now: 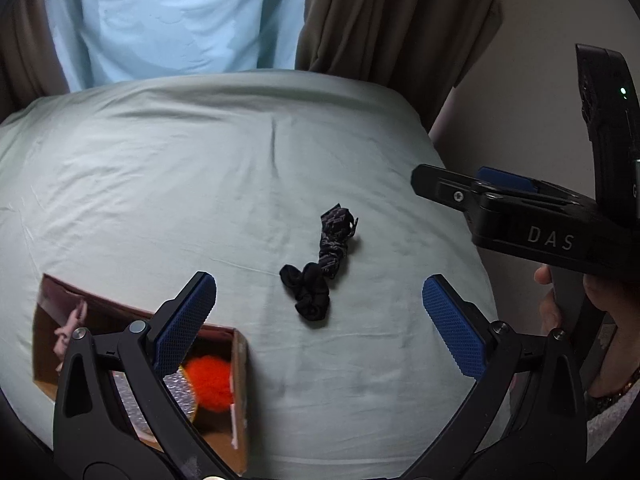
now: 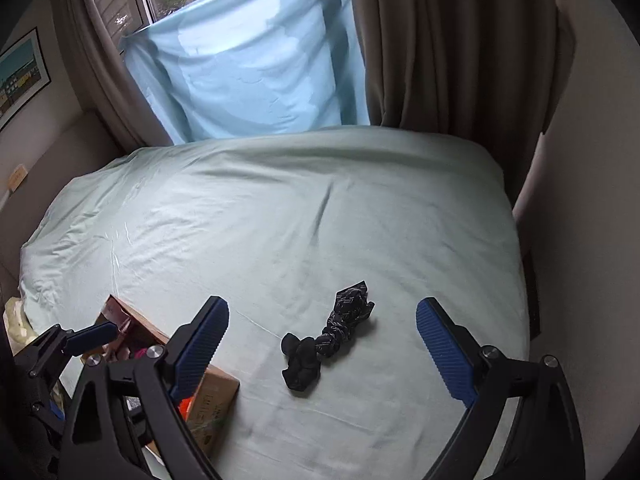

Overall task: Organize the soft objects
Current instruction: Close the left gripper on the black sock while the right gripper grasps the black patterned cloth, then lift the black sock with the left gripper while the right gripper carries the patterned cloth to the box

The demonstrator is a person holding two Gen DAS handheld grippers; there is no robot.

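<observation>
Bedsheet: scrunchies (between fingers).

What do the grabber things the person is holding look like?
Both the left gripper and the right gripper are black plastic claws with two fingers each. Each finger carries a bumpy, textured blue pad and has small silver screws at the joints. White letters reading DAS are printed on the right gripper's body, and a tiny green light glows above it.
</observation>
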